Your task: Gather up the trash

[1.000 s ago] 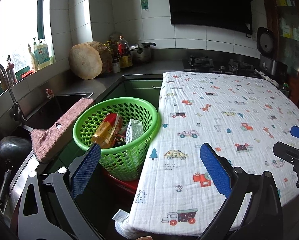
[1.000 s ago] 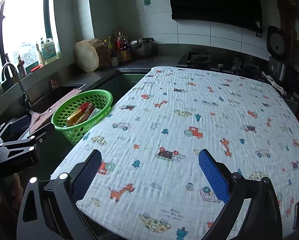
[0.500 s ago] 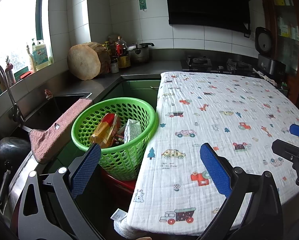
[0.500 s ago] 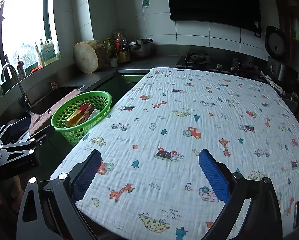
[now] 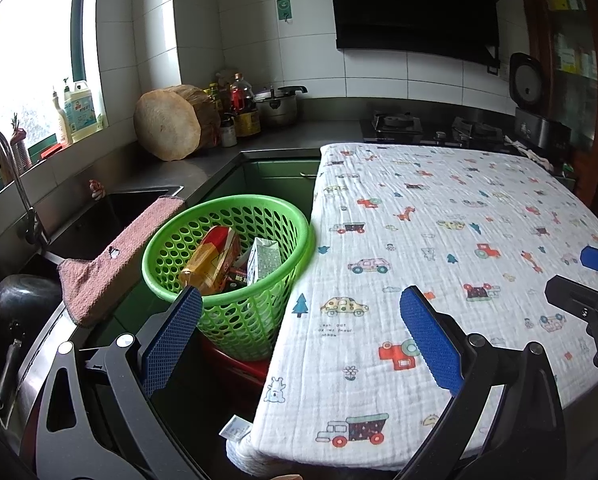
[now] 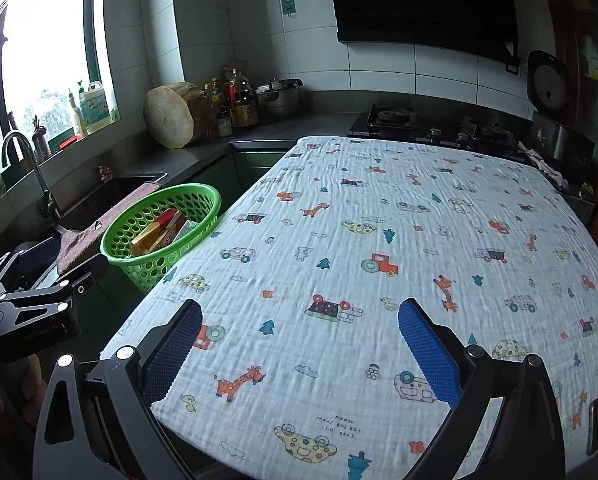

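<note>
A green perforated basket point(image 5: 235, 216) stands beside the table's left edge, on something red. It holds a yellow-and-red packet point(image 5: 209, 258), a grey-green carton point(image 5: 264, 258) and a dark wrapper. The basket also shows in the right wrist view point(image 6: 161, 216). My left gripper point(image 5: 301, 334) is open and empty, near the basket and the table's front left corner. My right gripper point(image 6: 299, 350) is open and empty above the table's front edge. The table point(image 6: 379, 220) wears a white cloth printed with cars and animals.
A sink point(image 5: 99, 216) with a tap point(image 5: 3, 168) and a pink towel point(image 5: 119, 248) over its rim lies left of the basket. A round wooden block point(image 5: 169, 126), bottles and a pot stand on the back counter. A hob point(image 5: 431, 128) and rice cooker point(image 5: 539, 120) are behind the table.
Both grippers have drifted slightly; the view of basket and table shifts a little. Both stay open and empty.
</note>
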`<state>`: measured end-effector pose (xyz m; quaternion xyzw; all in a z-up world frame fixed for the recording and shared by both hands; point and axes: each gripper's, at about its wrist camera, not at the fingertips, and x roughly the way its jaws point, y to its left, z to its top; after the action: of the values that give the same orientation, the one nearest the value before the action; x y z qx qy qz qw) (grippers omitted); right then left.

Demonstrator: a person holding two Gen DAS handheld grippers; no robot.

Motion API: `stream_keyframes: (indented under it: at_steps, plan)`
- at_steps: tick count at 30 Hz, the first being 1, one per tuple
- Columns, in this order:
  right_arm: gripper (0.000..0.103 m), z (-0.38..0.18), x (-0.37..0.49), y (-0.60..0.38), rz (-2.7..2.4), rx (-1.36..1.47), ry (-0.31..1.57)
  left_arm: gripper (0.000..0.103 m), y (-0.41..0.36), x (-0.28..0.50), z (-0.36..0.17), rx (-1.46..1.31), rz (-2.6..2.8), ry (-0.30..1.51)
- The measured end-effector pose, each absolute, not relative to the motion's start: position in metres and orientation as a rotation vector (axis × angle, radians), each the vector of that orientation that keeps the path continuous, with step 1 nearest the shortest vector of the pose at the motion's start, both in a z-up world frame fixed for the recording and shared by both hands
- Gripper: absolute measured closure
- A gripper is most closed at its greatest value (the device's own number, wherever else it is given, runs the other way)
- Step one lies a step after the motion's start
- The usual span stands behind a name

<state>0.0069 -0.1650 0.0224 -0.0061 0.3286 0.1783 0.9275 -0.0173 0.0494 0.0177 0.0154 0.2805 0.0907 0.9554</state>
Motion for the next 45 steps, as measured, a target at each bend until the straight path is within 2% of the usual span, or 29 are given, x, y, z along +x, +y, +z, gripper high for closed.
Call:
stream_keyframes:
  at_steps: [45]
  plan:
    - [0.007, 0.0244, 0.0048, -0.1652, 0.370, -0.023, 0.662, 0.005, 0.0483, -0.0184, 0.0177, 0.010, 0.179, 0.563]
